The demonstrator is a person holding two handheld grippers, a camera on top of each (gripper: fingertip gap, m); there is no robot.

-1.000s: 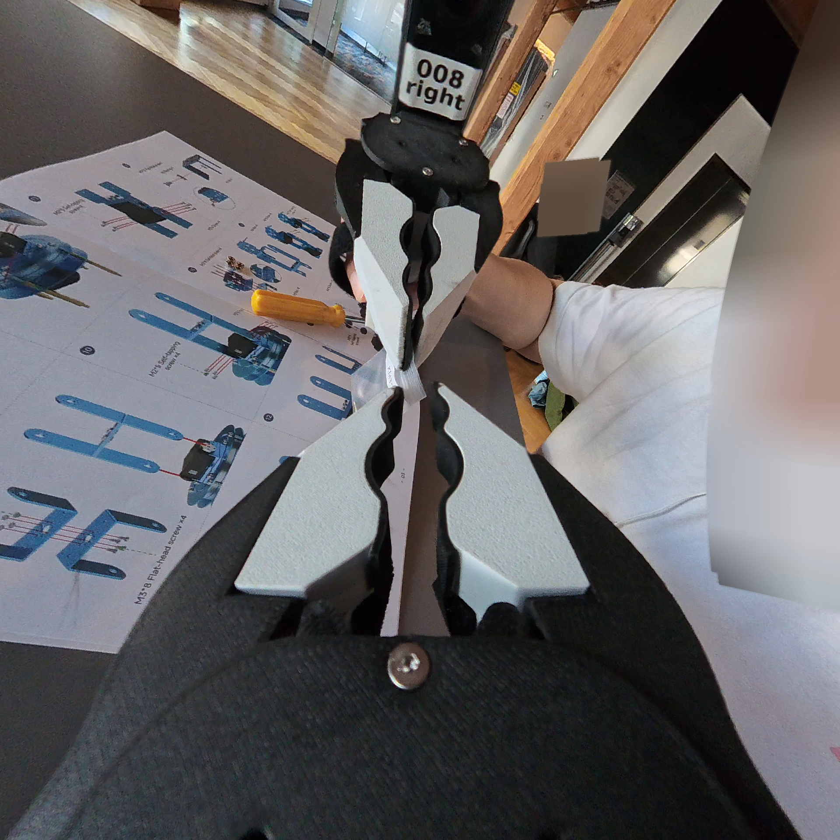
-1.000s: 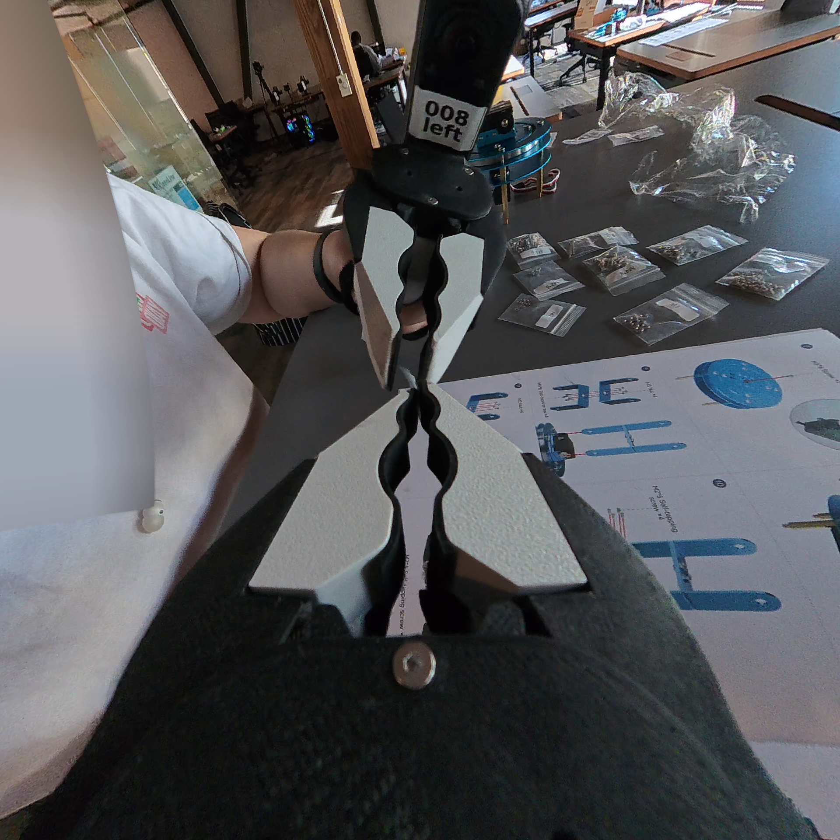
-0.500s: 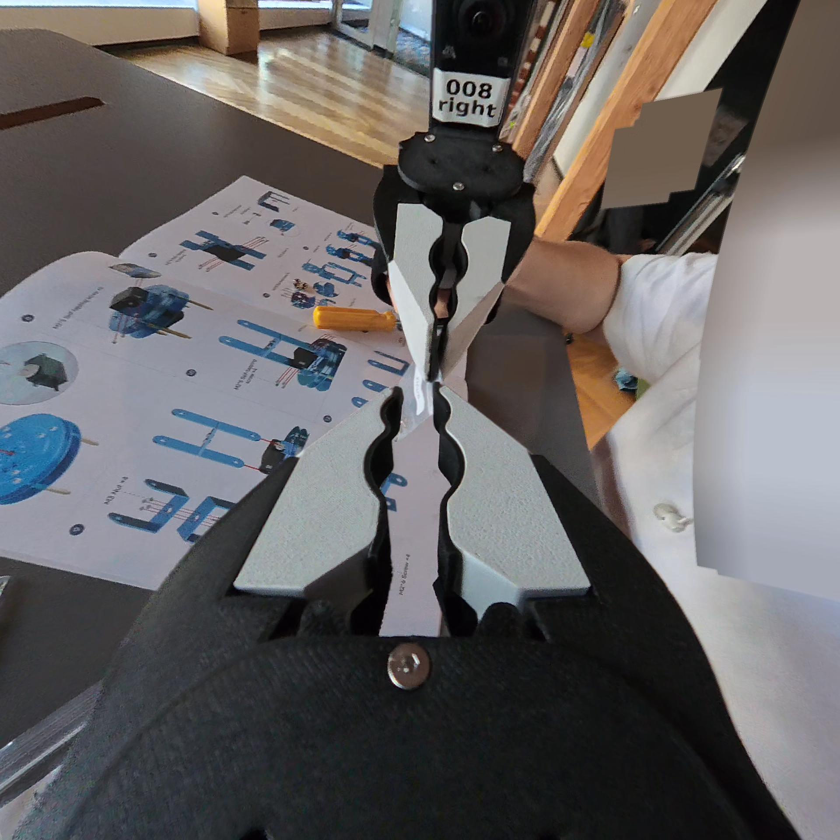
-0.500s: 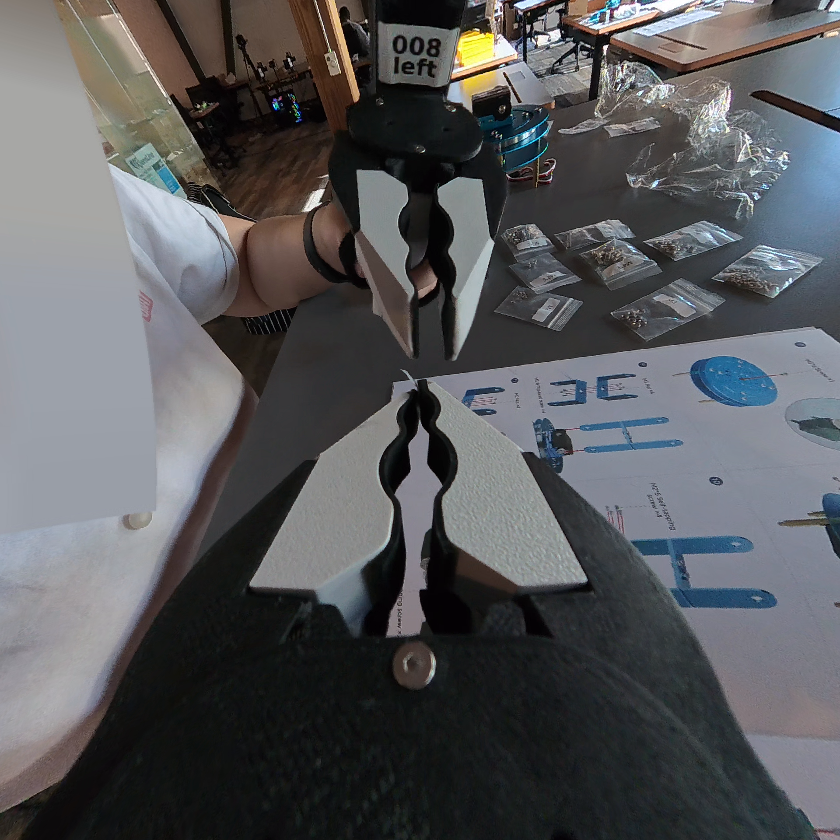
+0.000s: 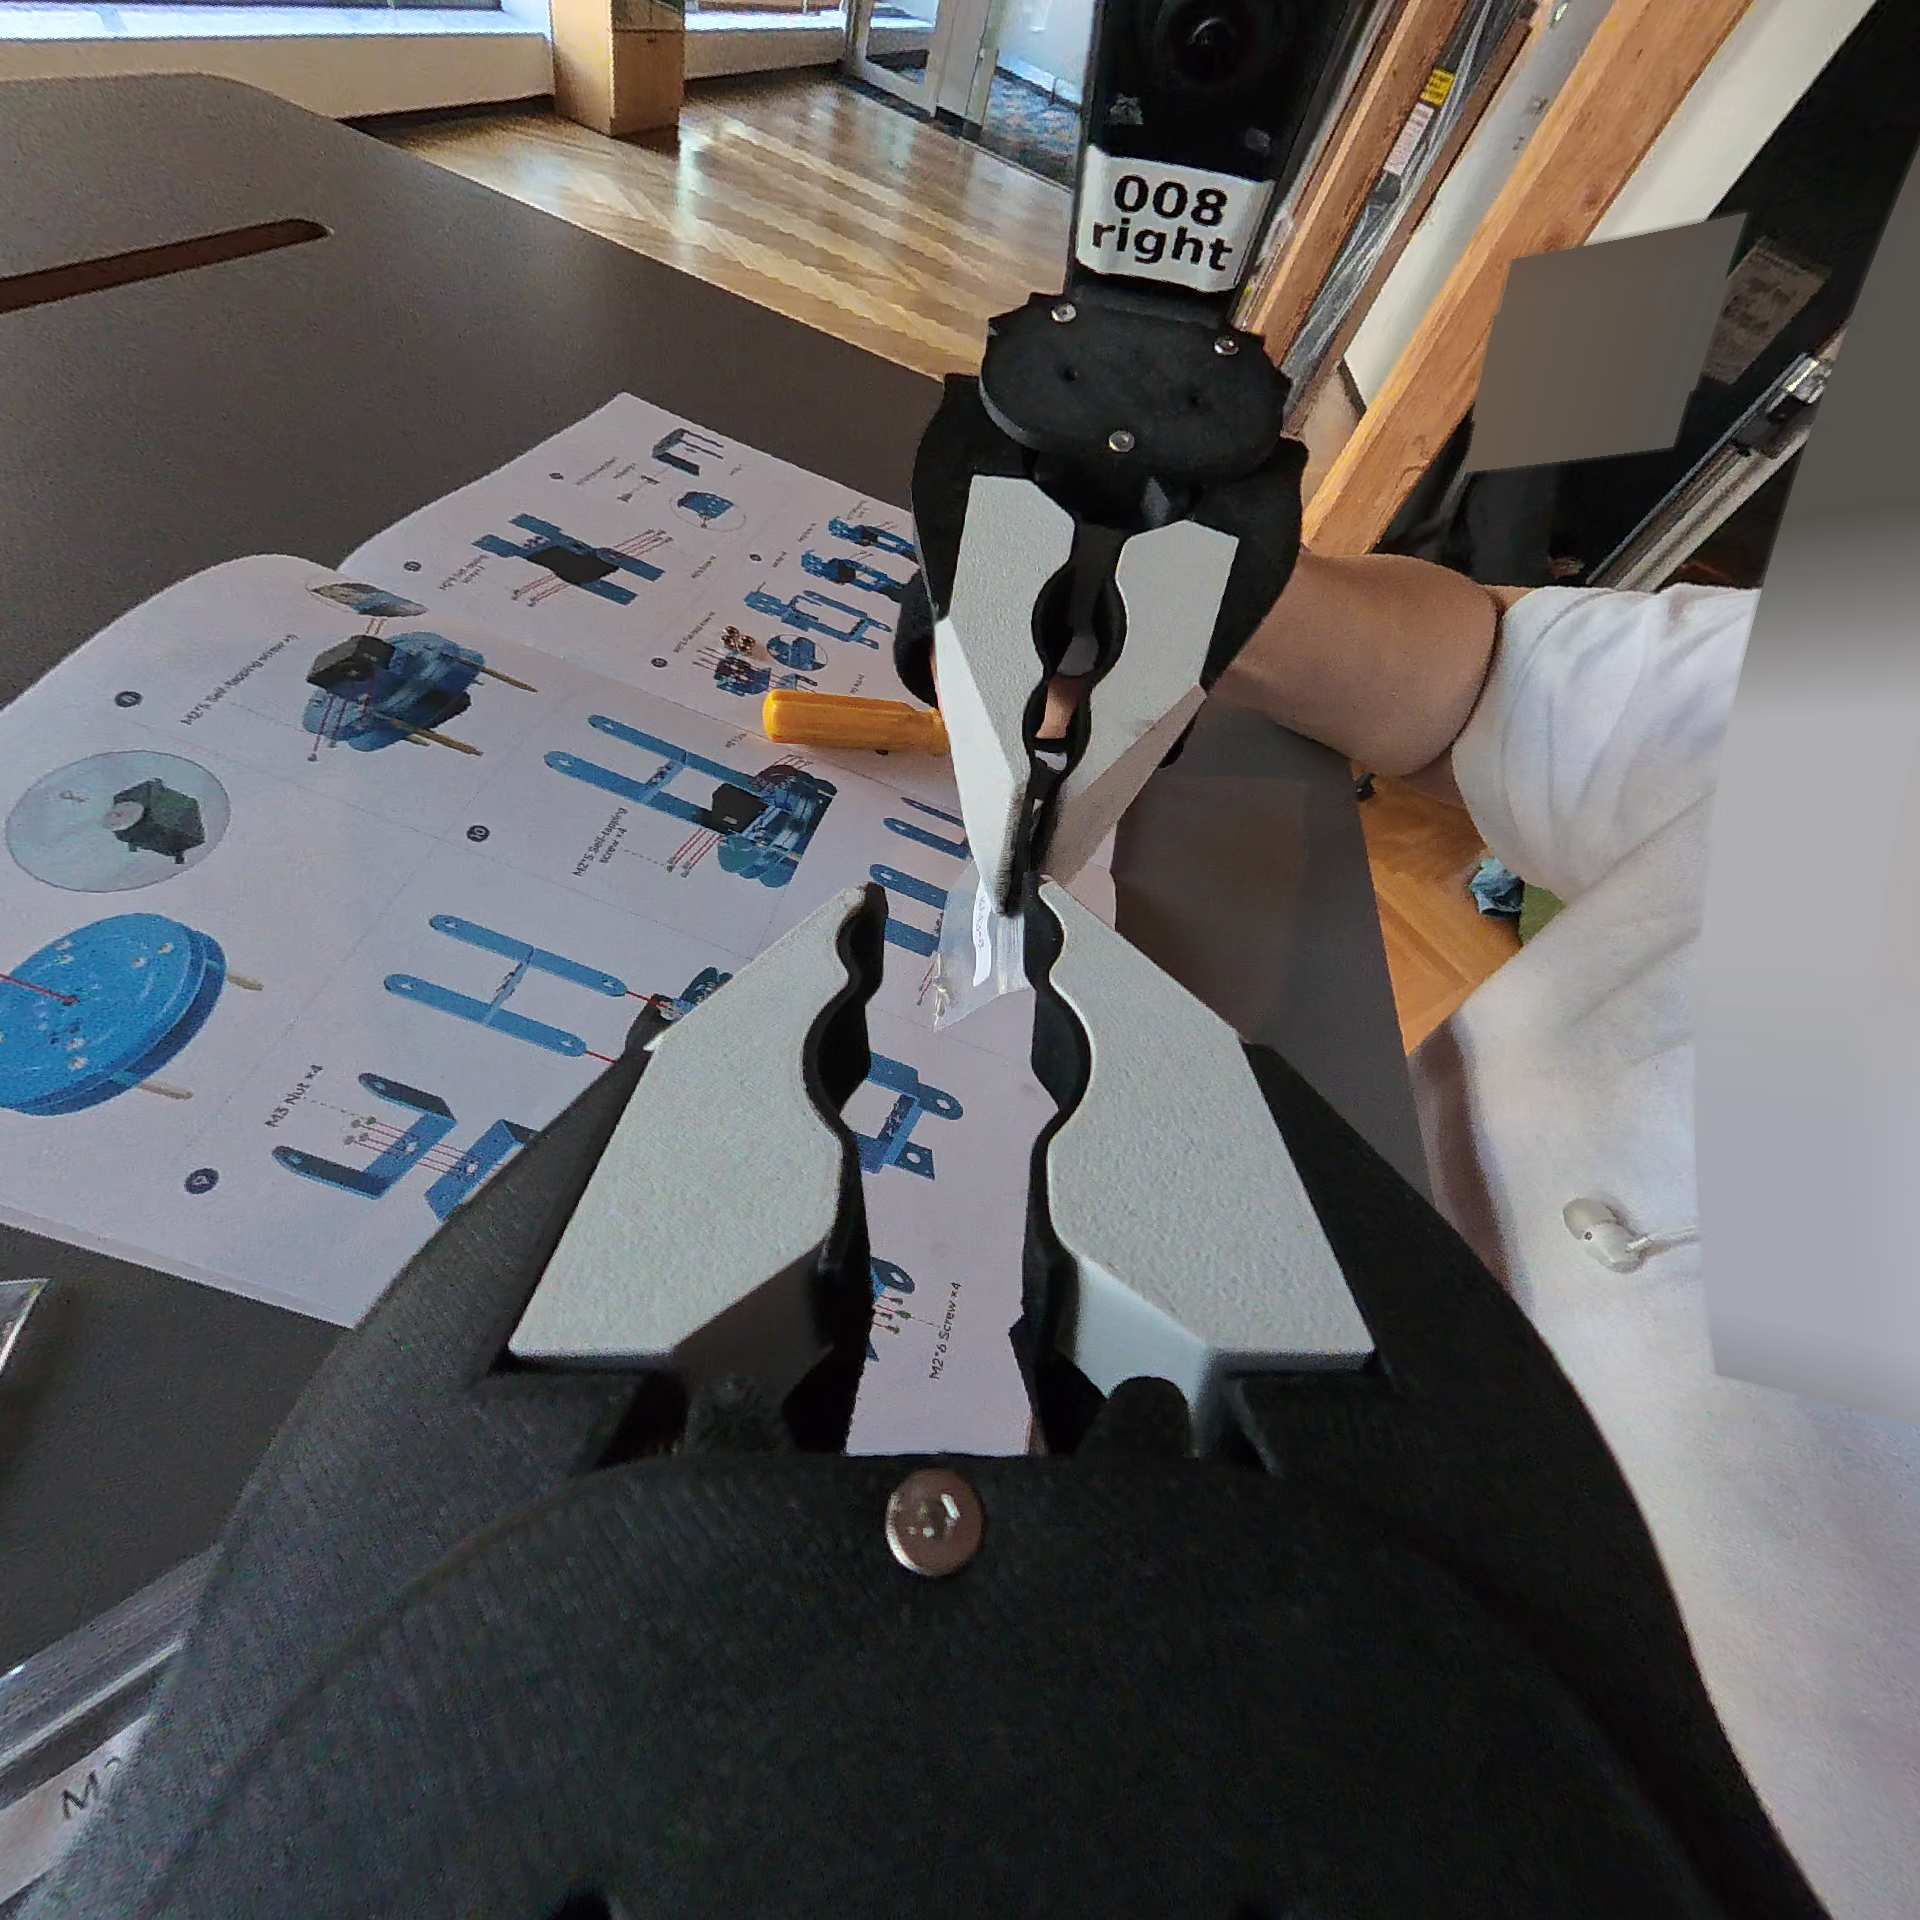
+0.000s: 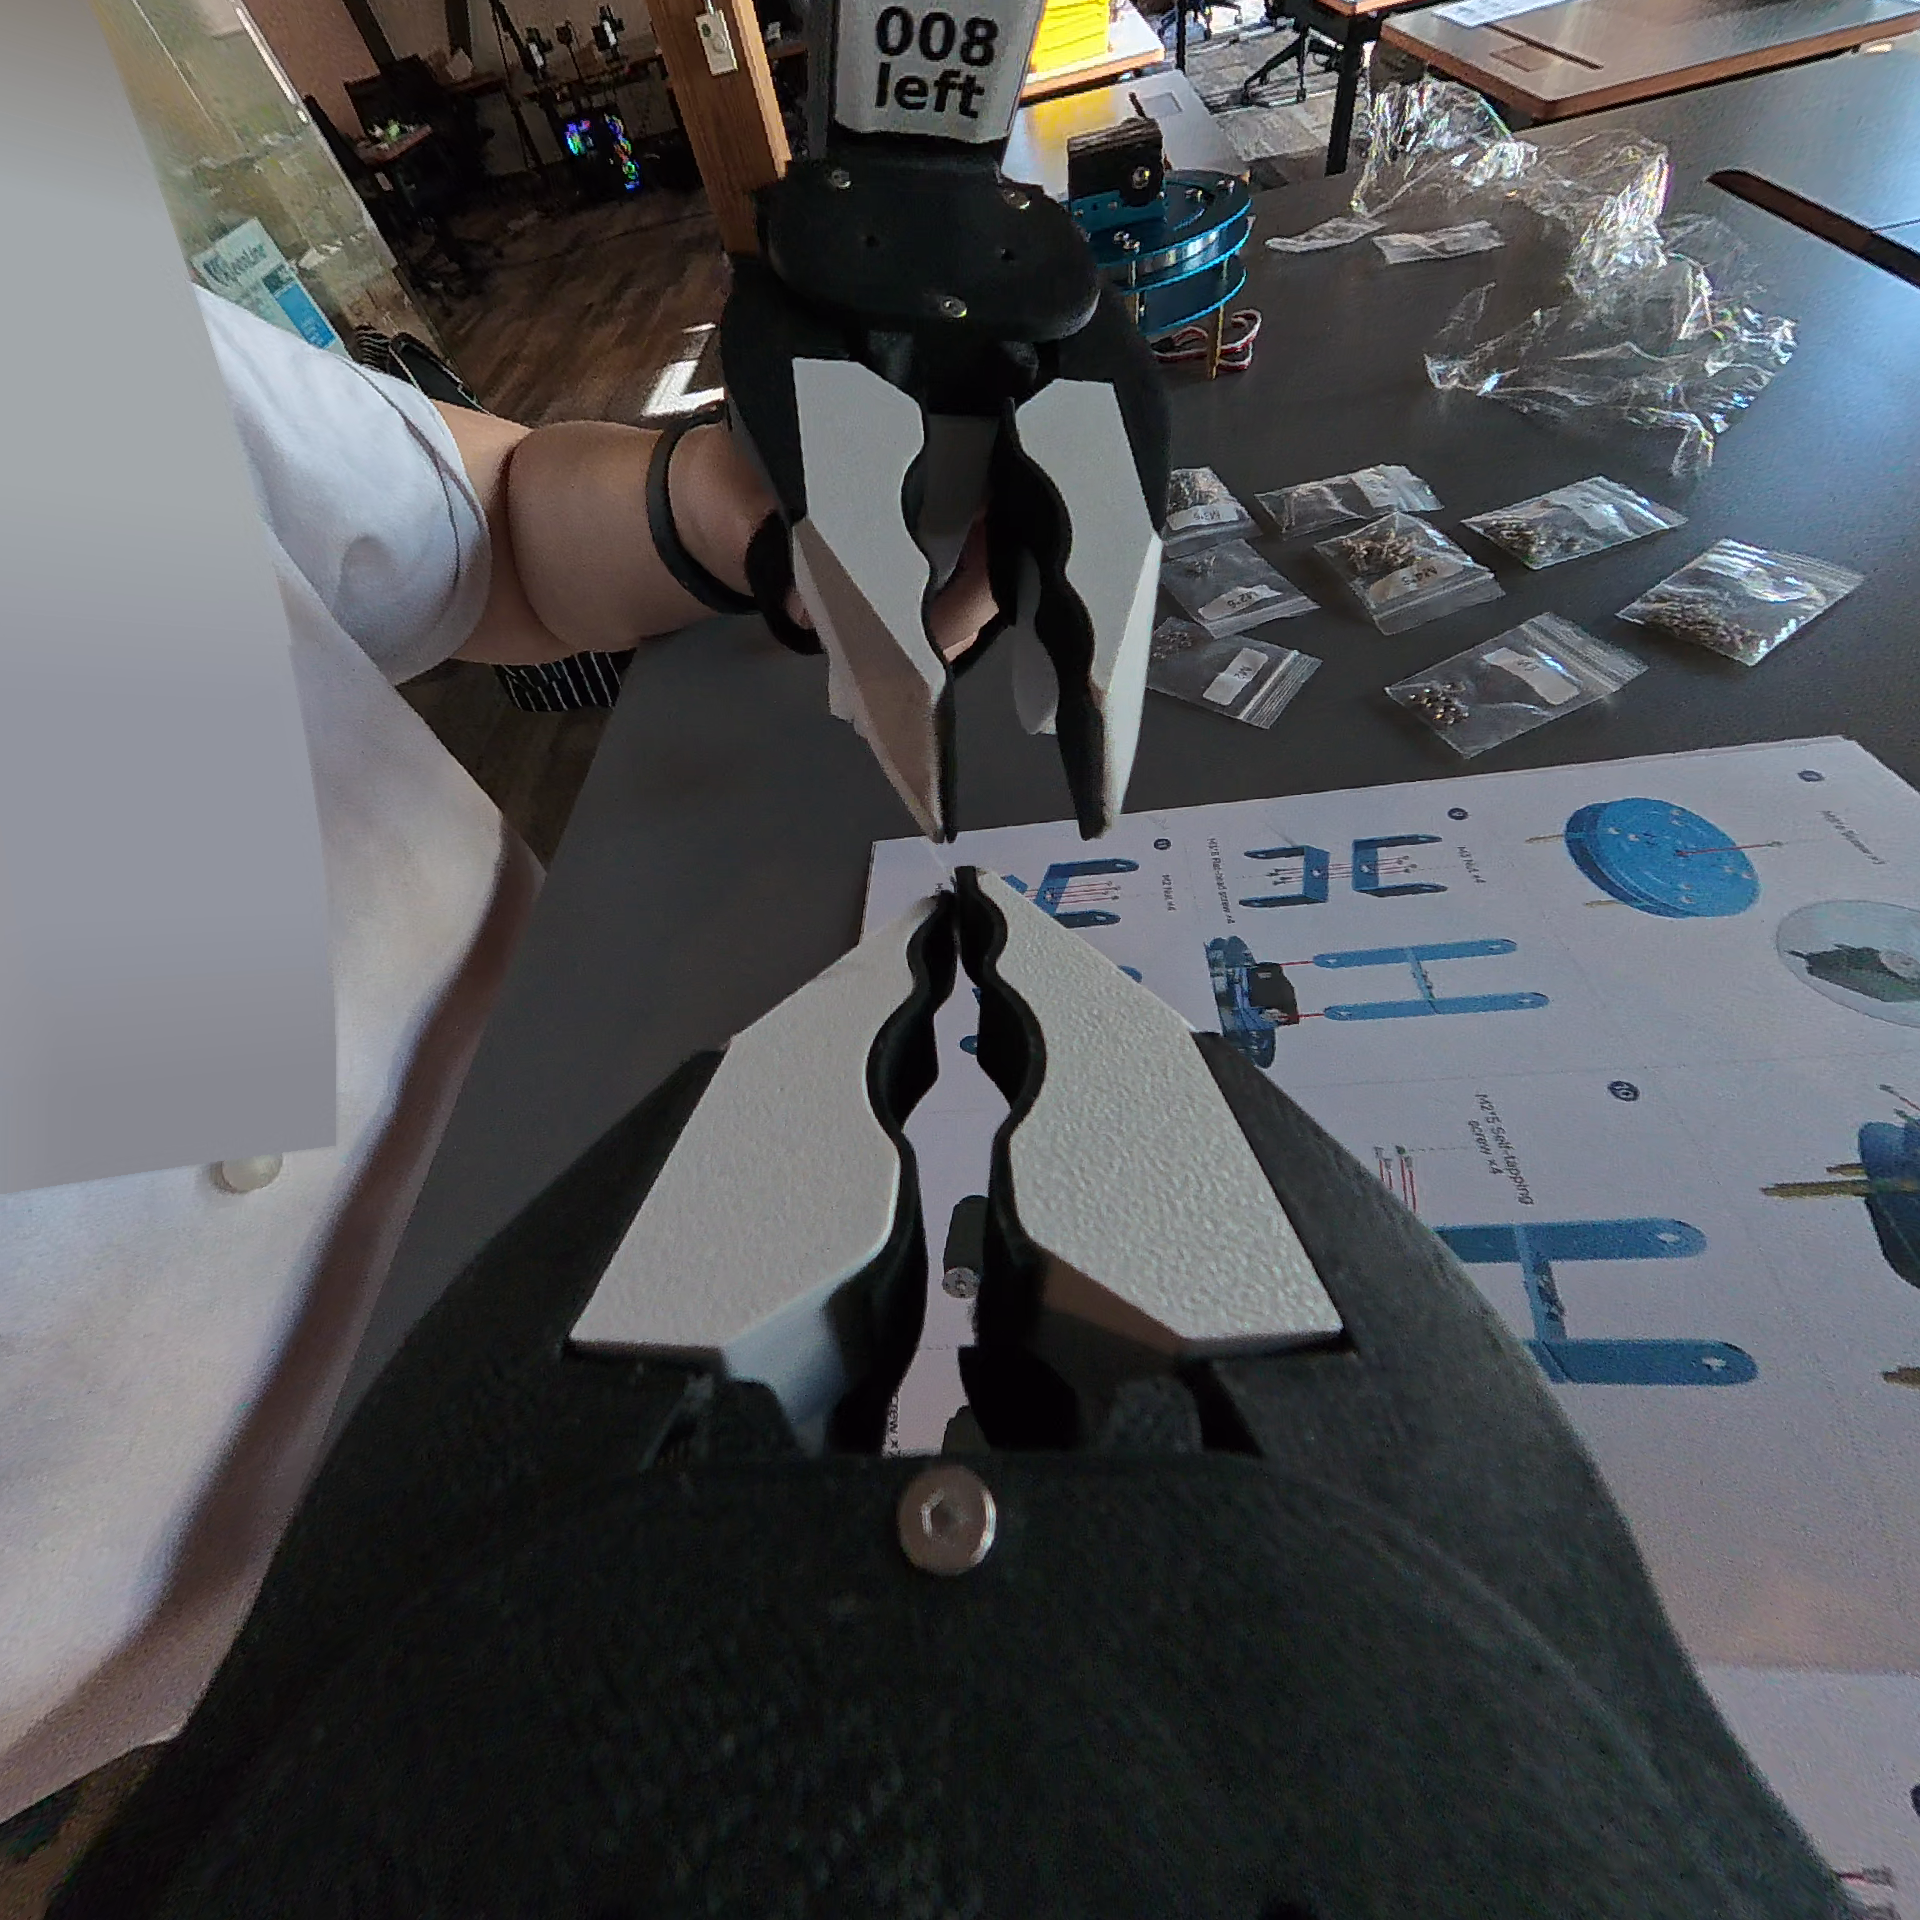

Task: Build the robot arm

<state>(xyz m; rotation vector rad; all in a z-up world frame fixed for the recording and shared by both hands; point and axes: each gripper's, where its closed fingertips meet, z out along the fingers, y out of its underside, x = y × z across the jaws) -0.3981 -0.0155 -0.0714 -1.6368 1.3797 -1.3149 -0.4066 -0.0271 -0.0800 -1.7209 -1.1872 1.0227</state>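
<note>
My two grippers face each other tip to tip above a printed instruction sheet (image 5: 416, 883). My right gripper (image 5: 1013, 894) is shut on the top edge of a small clear plastic bag (image 5: 971, 961) with a white label and a few tiny screws. The bag hangs from its tips. My left gripper (image 5: 956, 904) is open, its fingers either side of the bag and not gripping it. In the right wrist view my right gripper (image 6: 961, 883) is shut, and the left gripper (image 6: 1016, 831) is open just above it. The bag is almost hidden there.
A yellow-handled screwdriver (image 5: 852, 720) lies on the sheet. Several small bags of hardware (image 6: 1403, 582), crumpled clear plastic (image 6: 1590, 270) and a blue round robot base (image 6: 1174, 229) sit on the dark table (image 6: 727, 790). A person in a white shirt (image 6: 343, 540) is at the table's edge. Less than 4 cm separates the two grippers' tips. Left tips and right tips are each some 15 cm from the yellow-handled screwdriver (image 5: 852, 720).
My left gripper has opened and let go of the bag. My right gripper has stayed shut on it. Both views have shifted a little over the sheet.
</note>
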